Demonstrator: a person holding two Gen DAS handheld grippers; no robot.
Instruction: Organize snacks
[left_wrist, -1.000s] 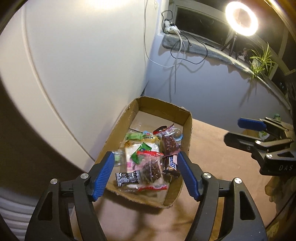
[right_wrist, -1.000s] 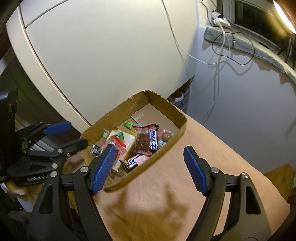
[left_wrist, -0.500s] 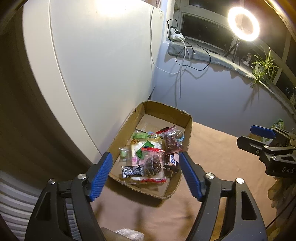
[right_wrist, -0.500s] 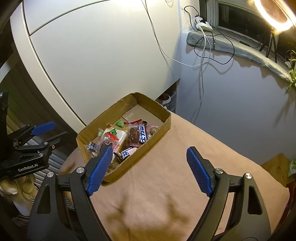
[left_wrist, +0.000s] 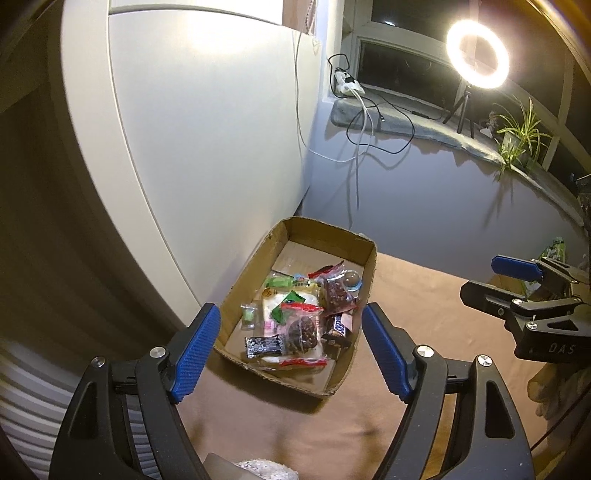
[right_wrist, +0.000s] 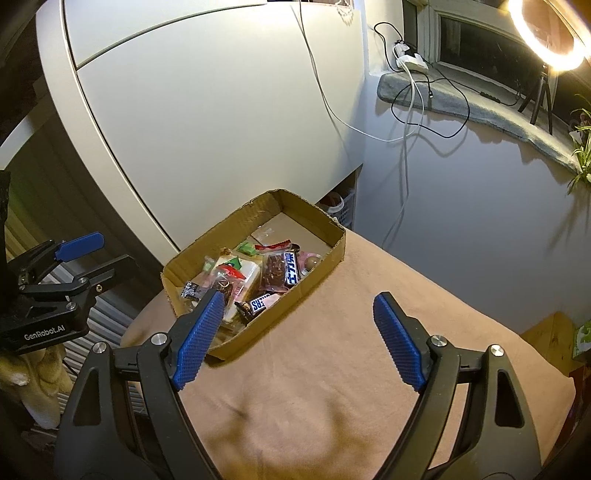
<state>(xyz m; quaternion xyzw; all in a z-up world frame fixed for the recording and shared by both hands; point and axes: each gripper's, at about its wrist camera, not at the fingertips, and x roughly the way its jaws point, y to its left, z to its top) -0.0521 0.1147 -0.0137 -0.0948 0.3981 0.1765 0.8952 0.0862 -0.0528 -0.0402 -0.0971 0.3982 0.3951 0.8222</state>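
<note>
A shallow cardboard box (left_wrist: 364, 258) (right_wrist: 221, 225) stands on the tan table (left_wrist: 424, 332) (right_wrist: 332, 350). It holds several wrapped snacks (left_wrist: 299, 317) (right_wrist: 258, 273), among them Snickers bars (right_wrist: 290, 267) and a round chocolate cookie pack (left_wrist: 303, 330). My left gripper (left_wrist: 291, 347) is open and empty, held above and short of the box's near end. My right gripper (right_wrist: 299, 336) is open and empty over the table, right of the box. Each gripper shows in the other's view, the right one (left_wrist: 517, 280) and the left one (right_wrist: 85, 258).
A white cabinet (left_wrist: 203, 147) stands just behind the box. A grey wall with hanging cables (left_wrist: 358, 147) is at the back. The window sill carries a ring light (left_wrist: 476, 55) and a plant (left_wrist: 517, 136). The table edge drops off at the left (right_wrist: 140, 321).
Both grippers have drawn back and up from the box, which now looks smaller and farther. Both stay open and empty. The snacks have not moved.
</note>
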